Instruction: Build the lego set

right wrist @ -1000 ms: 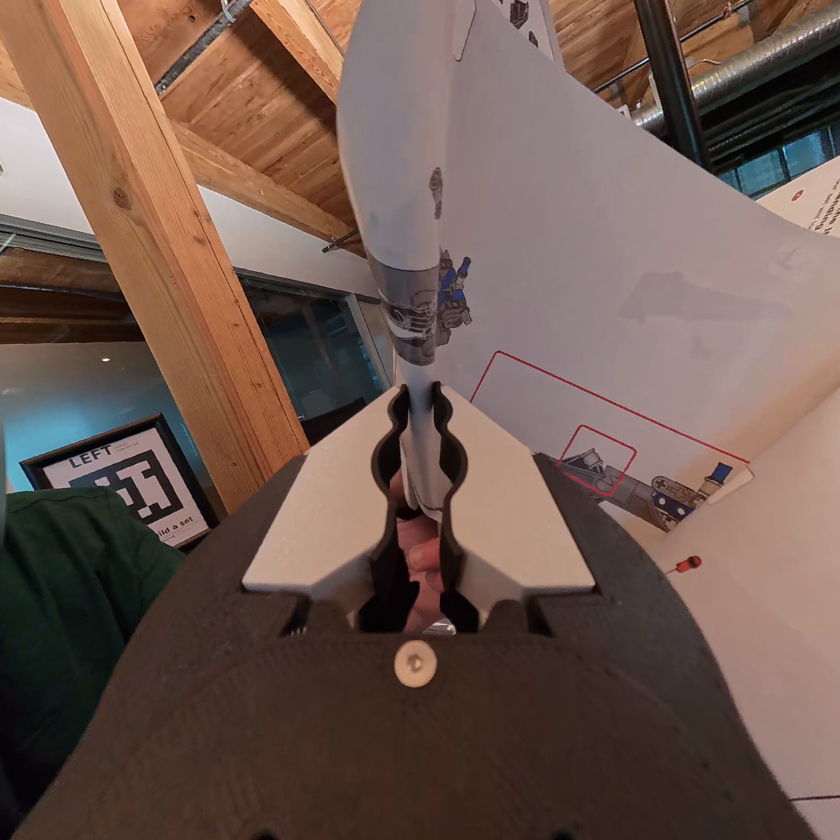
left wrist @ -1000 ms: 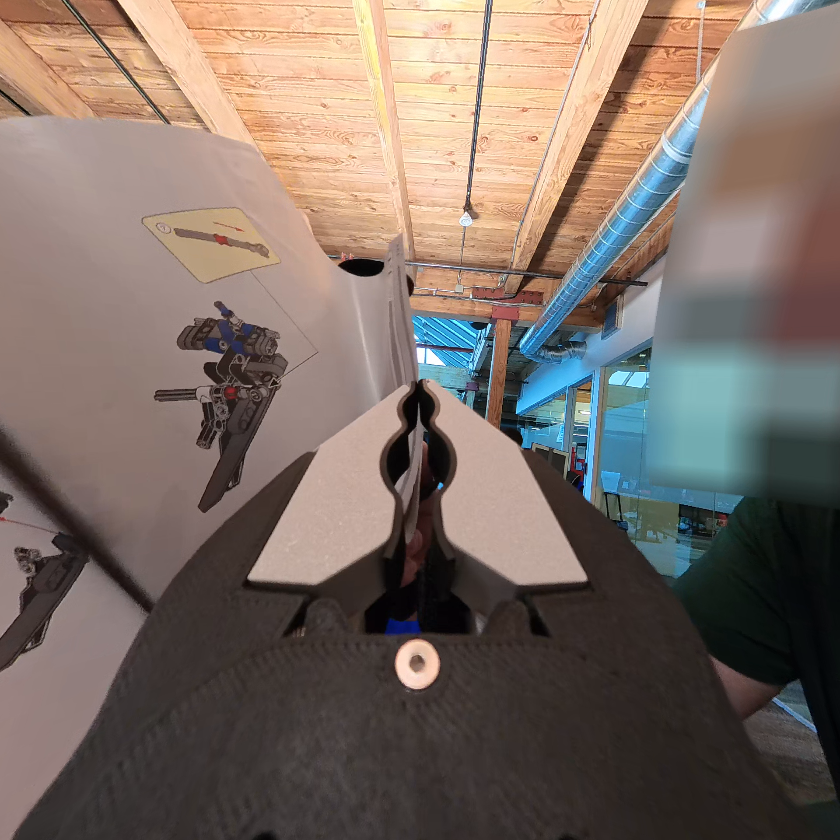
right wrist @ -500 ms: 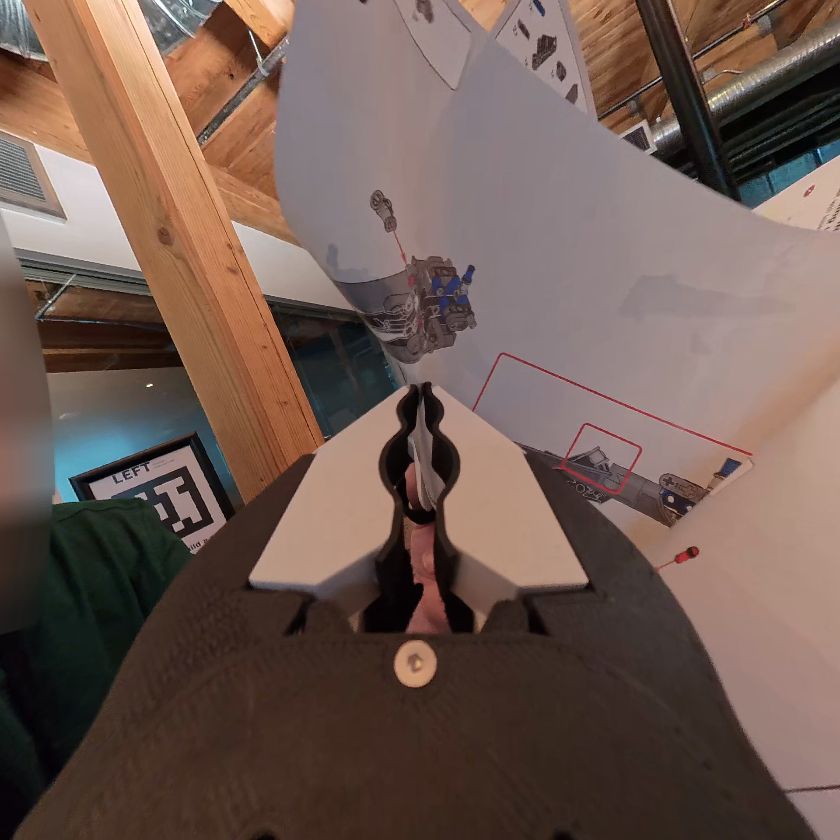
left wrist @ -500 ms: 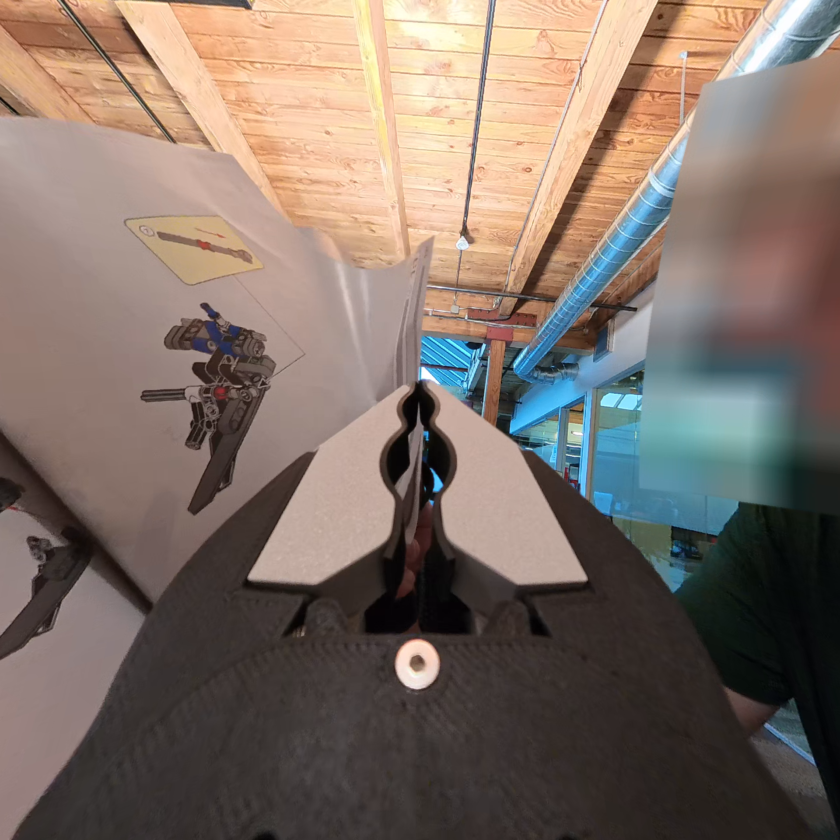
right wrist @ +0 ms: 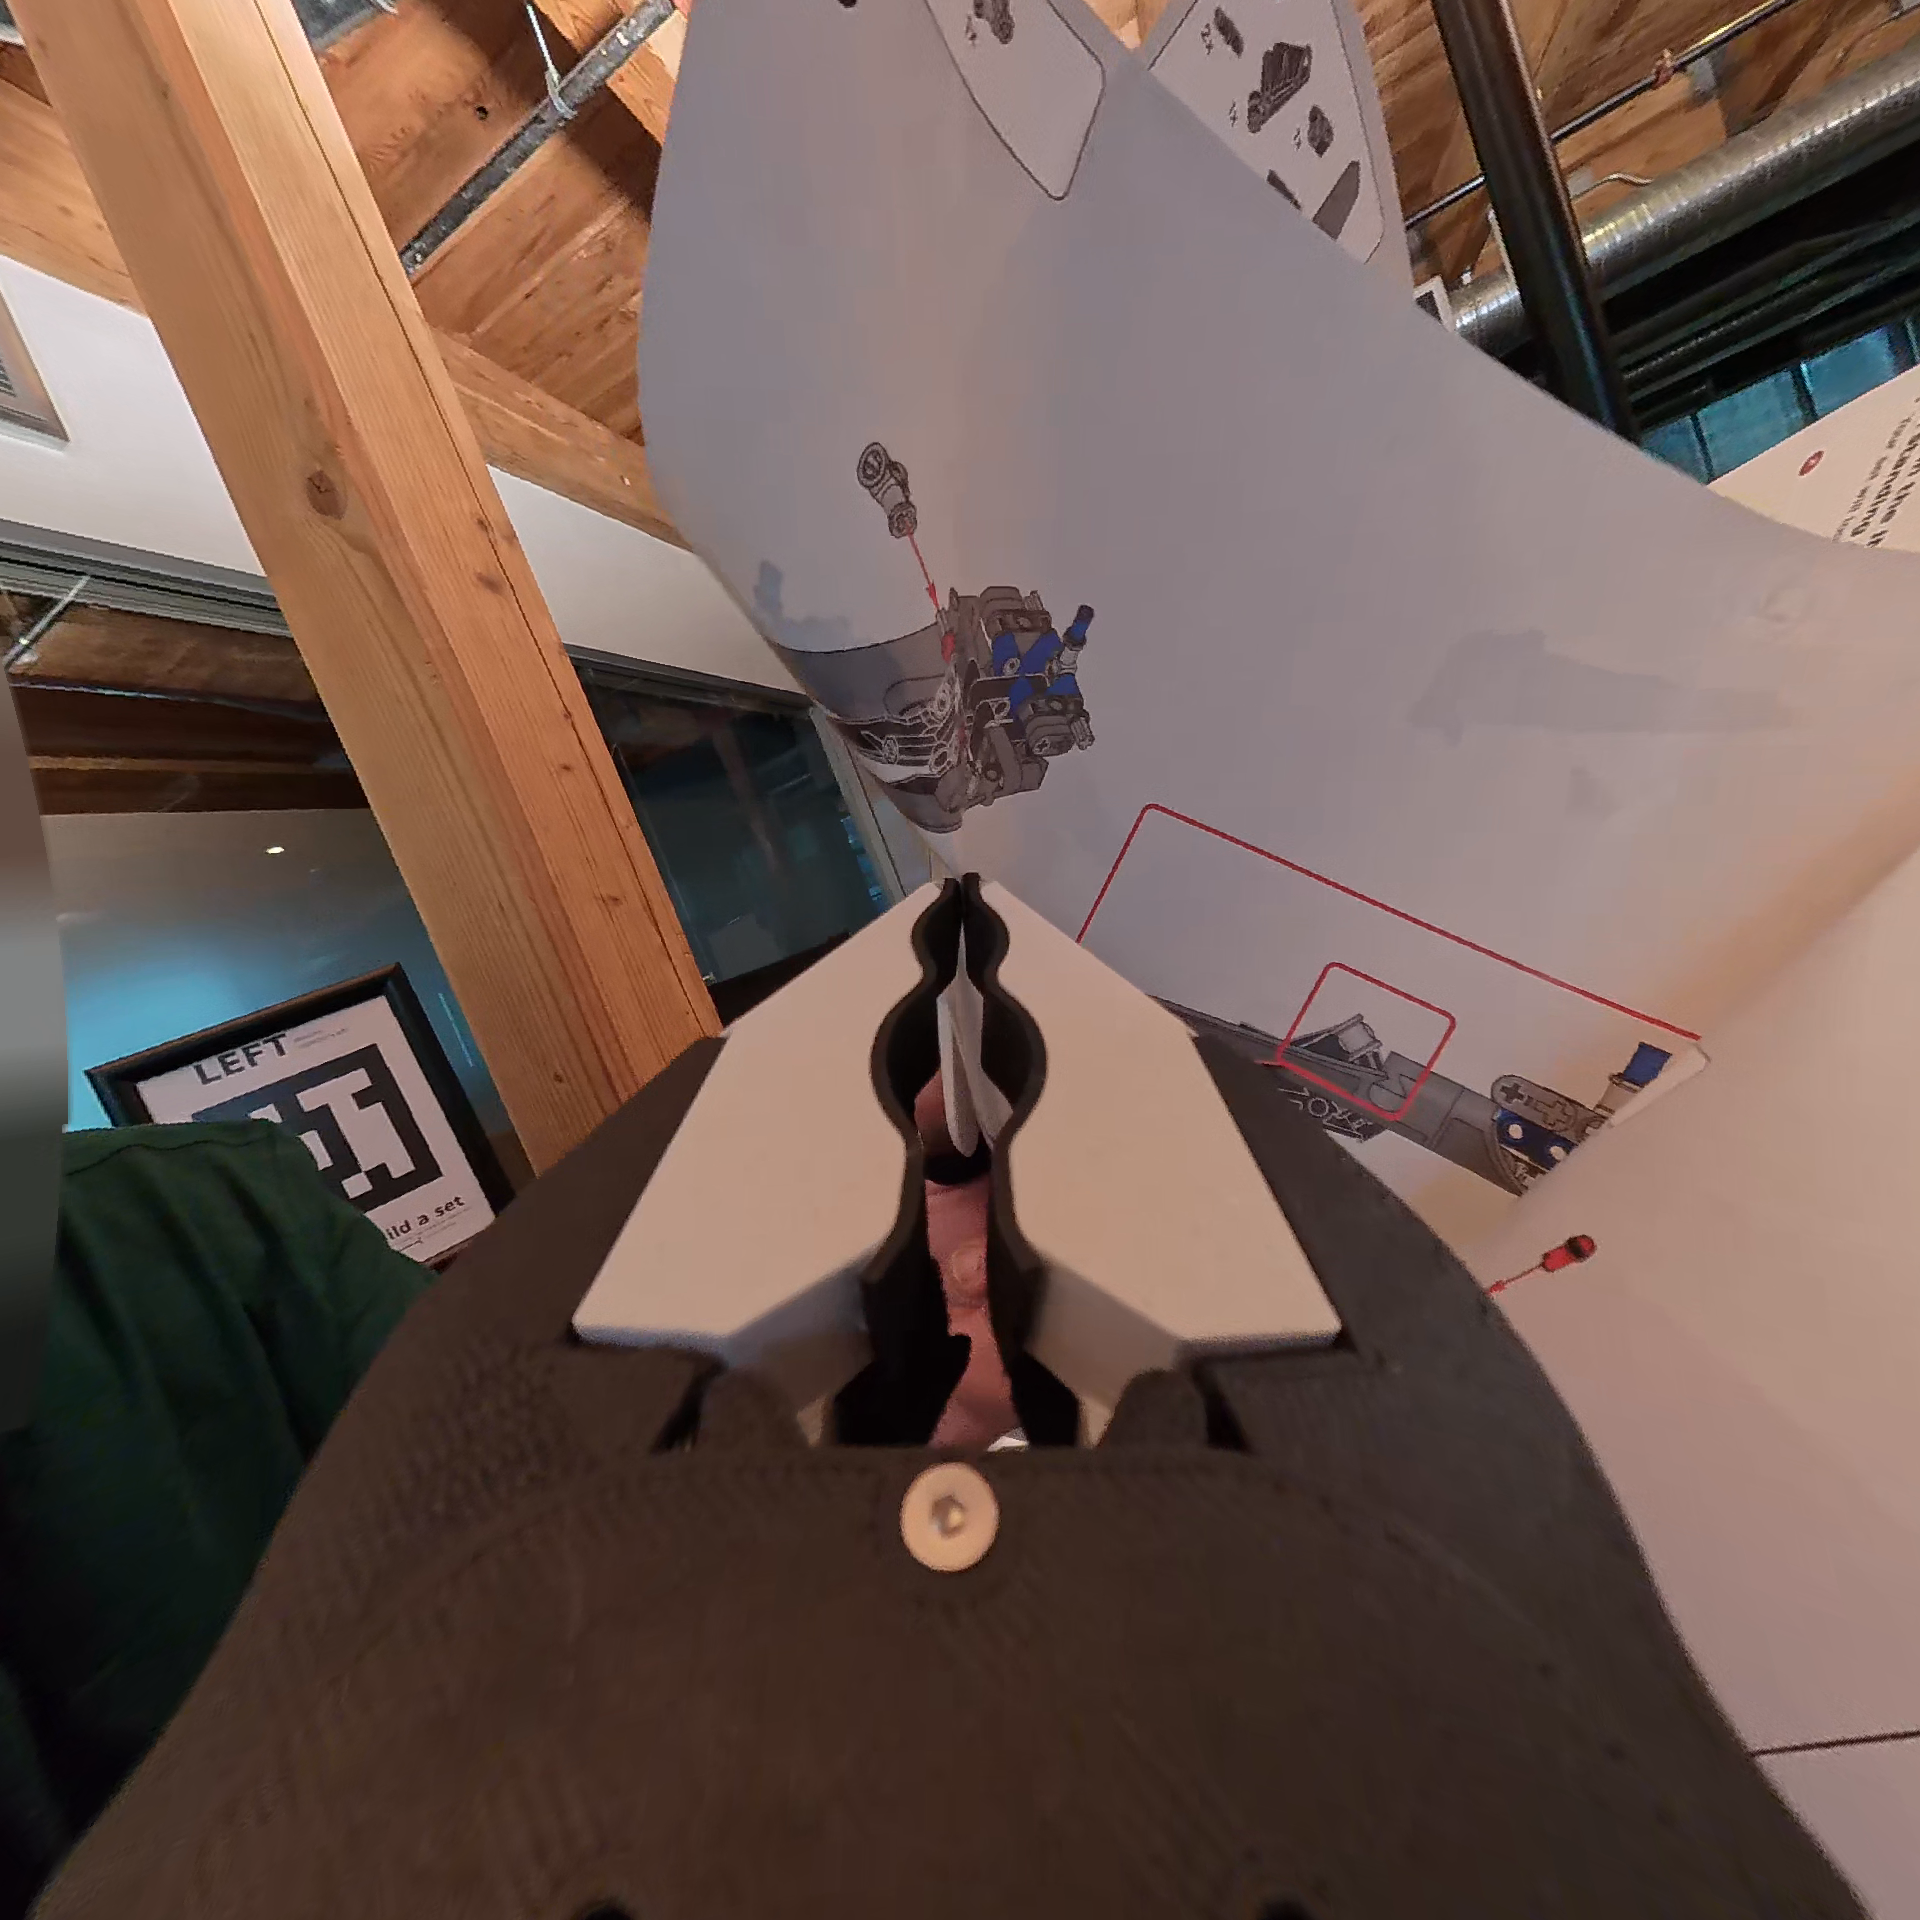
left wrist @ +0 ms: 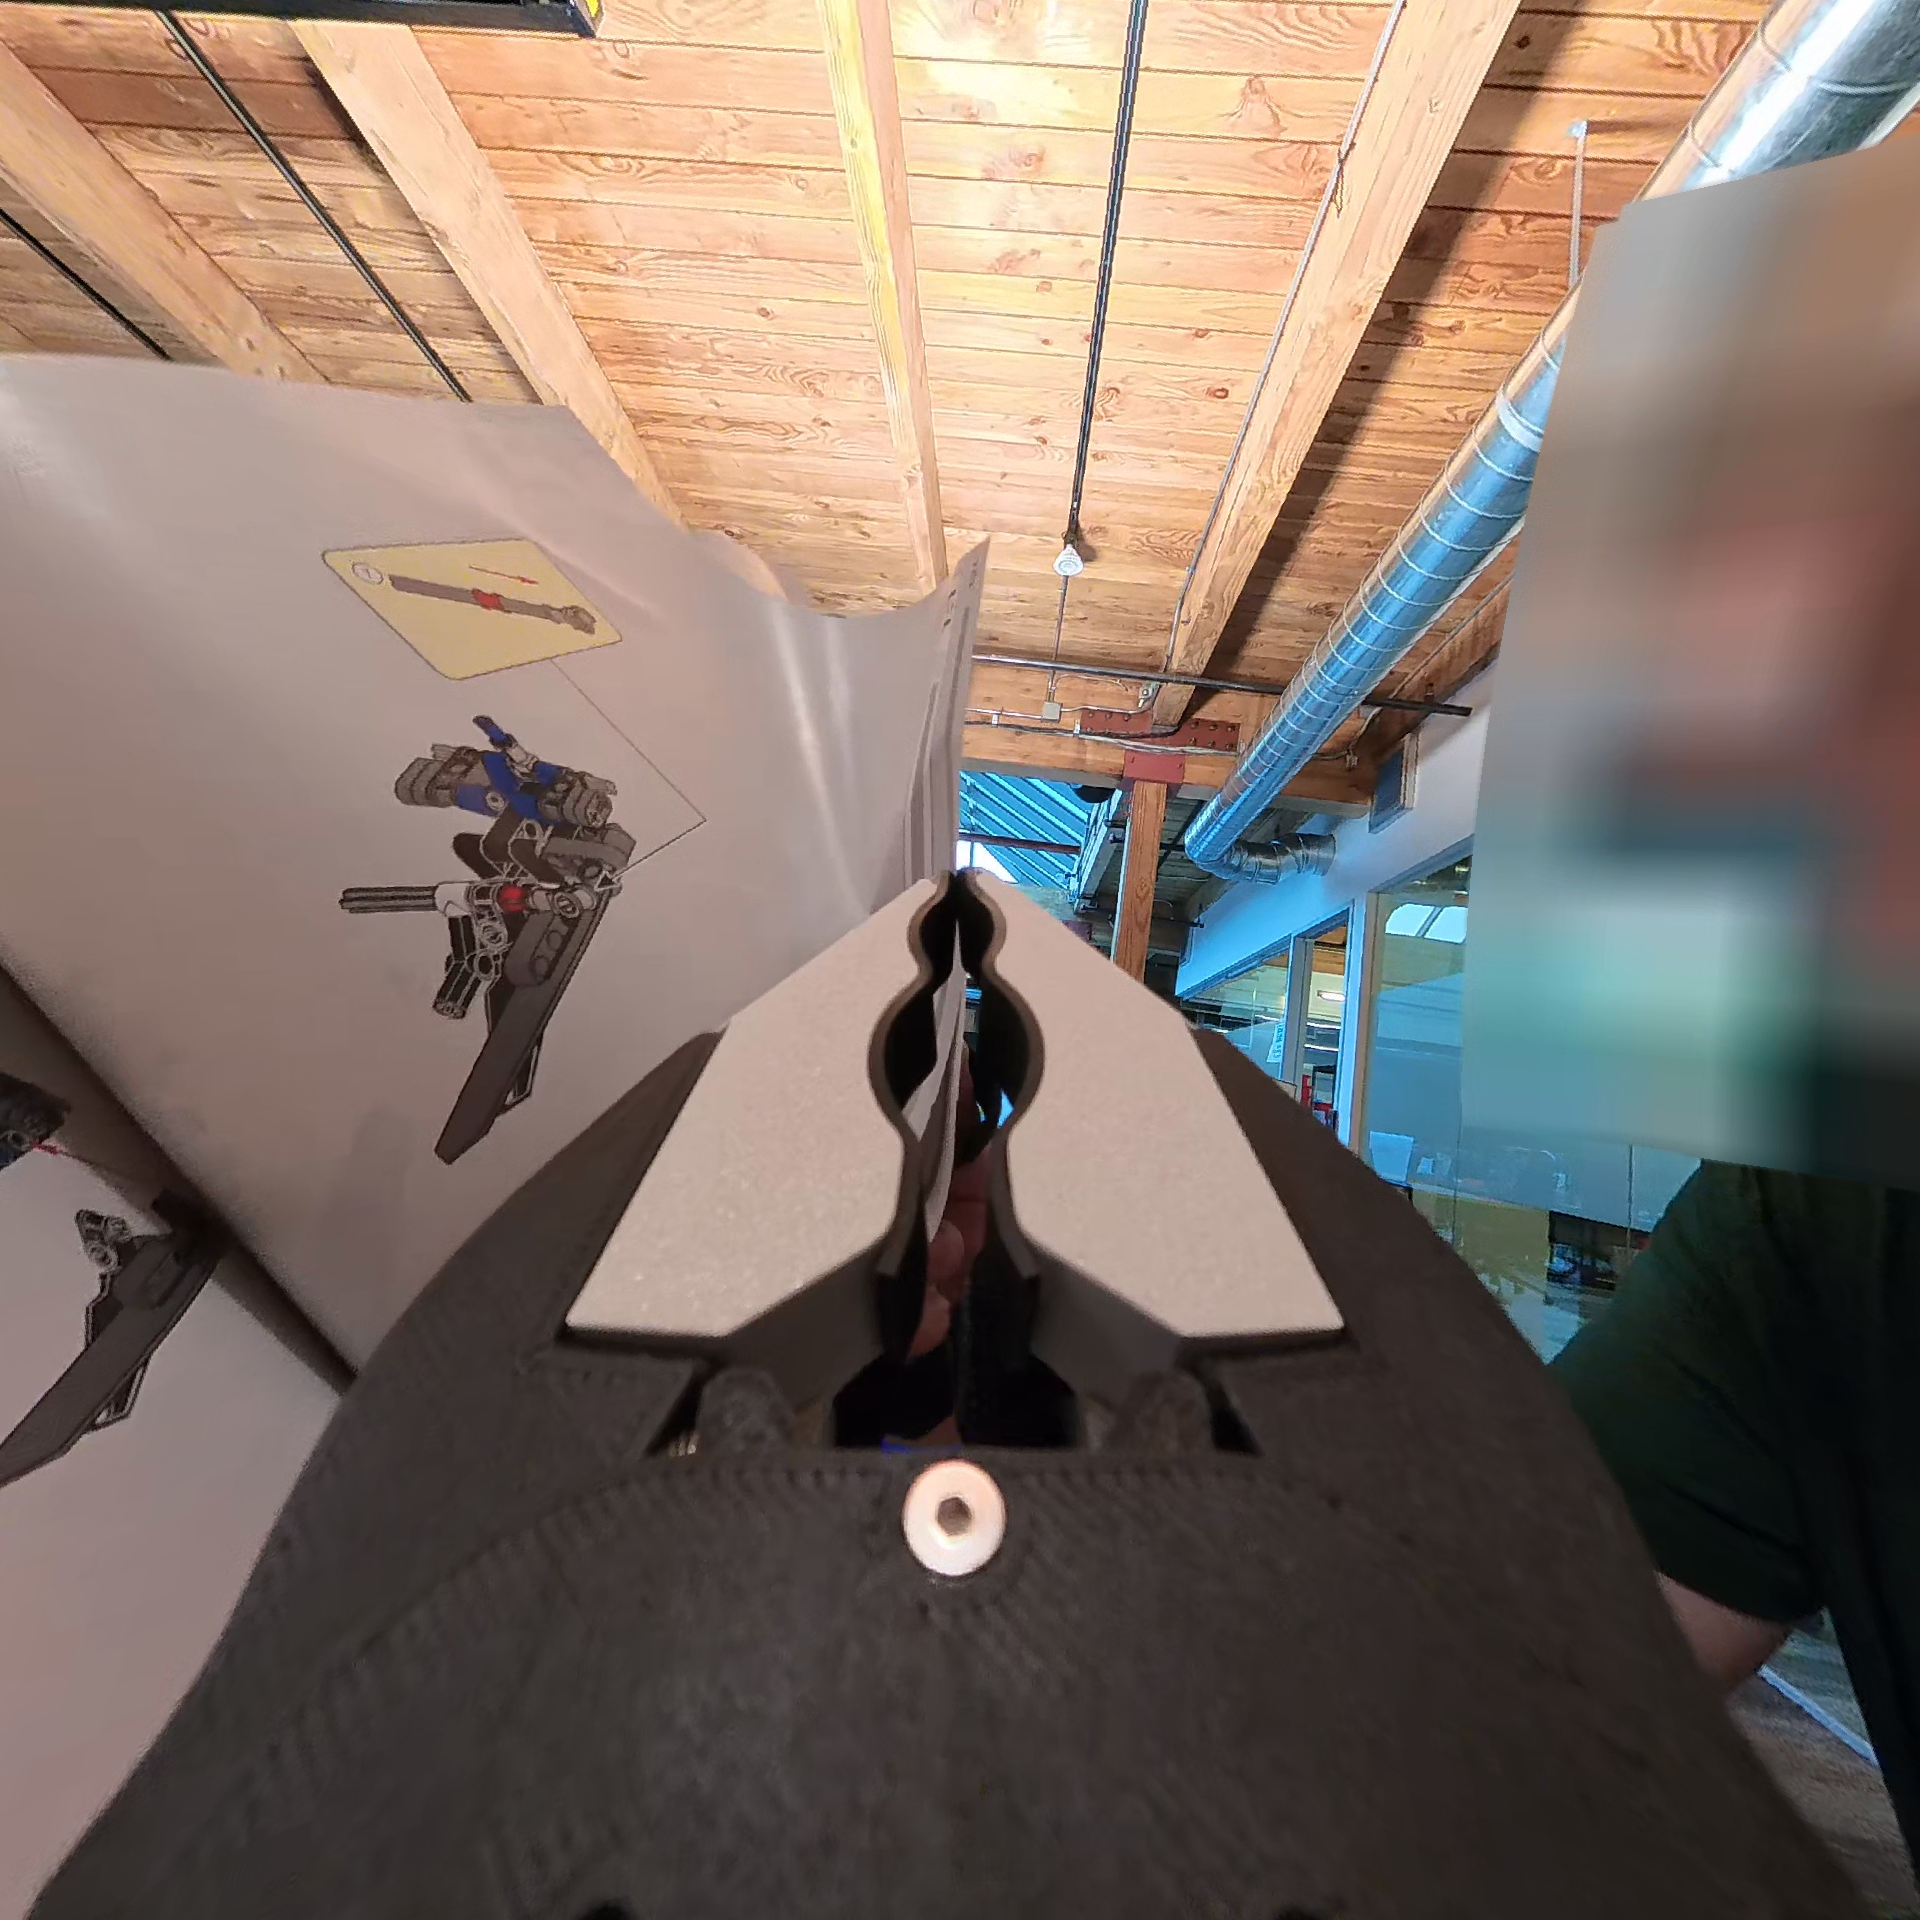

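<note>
**Instruction booklet held up between both grippers**

No bricks are seen in either view — only the instruction booklet [left wrist: 260, 727], raised toward the wooden ceiling [left wrist: 727, 208]. The left gripper [left wrist: 958, 883] is closed on a thin page edge that rises straight out from its tips, the printed page spreading away to its left. The right gripper [right wrist: 961, 883] is likewise clamped on a page [right wrist: 1299, 582], which curls up and off to its right. Each sheet's edge runs along the fingers' axis, so any page turn is judged to depend on one grip being released first. A framed sign [right wrist: 312, 1122] is seen behind.
</note>
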`<state>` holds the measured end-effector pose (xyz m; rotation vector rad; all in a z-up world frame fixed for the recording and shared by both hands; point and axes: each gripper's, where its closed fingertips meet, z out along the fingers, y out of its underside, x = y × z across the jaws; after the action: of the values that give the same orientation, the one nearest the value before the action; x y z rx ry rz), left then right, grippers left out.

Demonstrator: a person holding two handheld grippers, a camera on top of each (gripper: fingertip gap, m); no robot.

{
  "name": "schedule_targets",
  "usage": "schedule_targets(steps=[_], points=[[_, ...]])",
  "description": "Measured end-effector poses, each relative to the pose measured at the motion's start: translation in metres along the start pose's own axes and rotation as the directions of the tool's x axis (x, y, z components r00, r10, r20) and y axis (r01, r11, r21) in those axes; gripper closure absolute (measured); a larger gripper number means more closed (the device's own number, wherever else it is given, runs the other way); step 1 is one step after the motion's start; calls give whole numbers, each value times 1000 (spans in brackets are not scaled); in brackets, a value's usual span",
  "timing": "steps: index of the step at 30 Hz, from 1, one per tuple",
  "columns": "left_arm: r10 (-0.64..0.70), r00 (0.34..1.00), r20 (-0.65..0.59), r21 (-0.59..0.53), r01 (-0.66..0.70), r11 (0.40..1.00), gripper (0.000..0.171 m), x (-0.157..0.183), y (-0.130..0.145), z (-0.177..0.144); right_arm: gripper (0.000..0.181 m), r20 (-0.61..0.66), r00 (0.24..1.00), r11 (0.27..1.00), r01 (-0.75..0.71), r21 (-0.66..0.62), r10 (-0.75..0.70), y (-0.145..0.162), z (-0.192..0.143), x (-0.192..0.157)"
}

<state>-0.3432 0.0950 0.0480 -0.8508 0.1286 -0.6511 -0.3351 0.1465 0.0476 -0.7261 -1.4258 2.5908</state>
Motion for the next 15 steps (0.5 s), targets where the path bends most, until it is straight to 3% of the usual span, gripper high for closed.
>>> schedule_targets(steps=[15], points=[[-29, 999, -31, 33, 30, 999, 171, 3, -1, -4, 181, 57, 998, 999, -33, 4, 33, 6, -3, -4]])
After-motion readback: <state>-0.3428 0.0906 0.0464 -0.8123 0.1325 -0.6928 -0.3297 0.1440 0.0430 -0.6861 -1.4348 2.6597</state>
